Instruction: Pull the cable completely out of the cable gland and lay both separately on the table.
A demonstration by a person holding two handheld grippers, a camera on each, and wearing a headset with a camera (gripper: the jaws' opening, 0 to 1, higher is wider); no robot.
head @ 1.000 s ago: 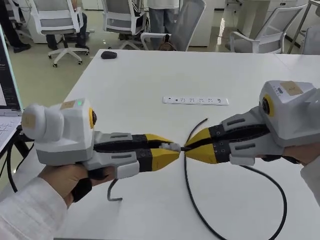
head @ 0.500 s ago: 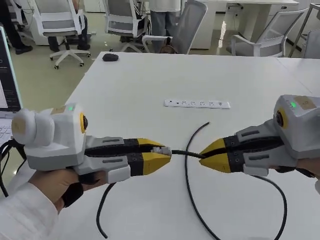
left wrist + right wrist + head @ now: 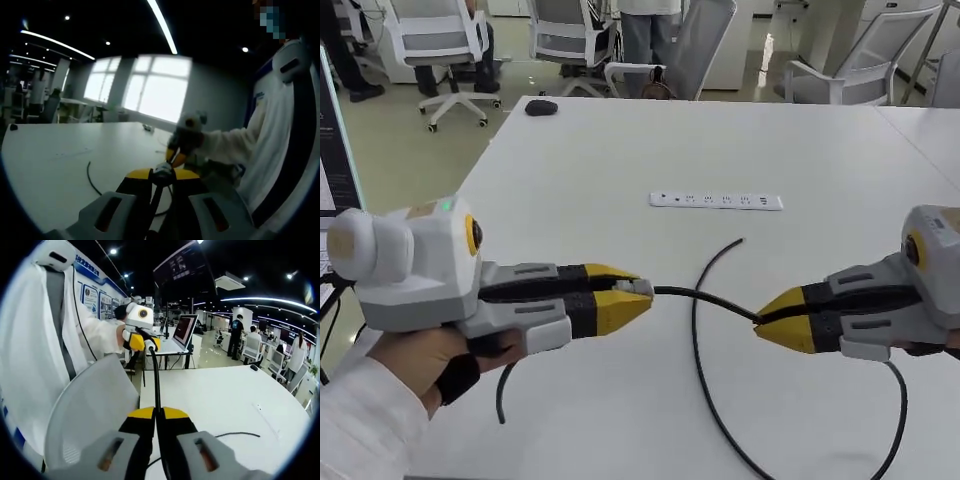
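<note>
Black, round cable (image 3: 705, 297) ran nearly straight from left to right between the grippers, left gripper (image 3: 642, 296) clenched on the small pale-grey cable gland (image 3: 636, 288), right gripper (image 3: 761, 322) clamped on the cable, slack lay curved on the smooth white table (image 3: 600, 160)

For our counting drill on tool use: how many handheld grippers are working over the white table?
2. The left gripper, at the head view's left, has its jaws shut on the cable gland; the right gripper, at its right, has its jaws shut on the black cable.
</note>
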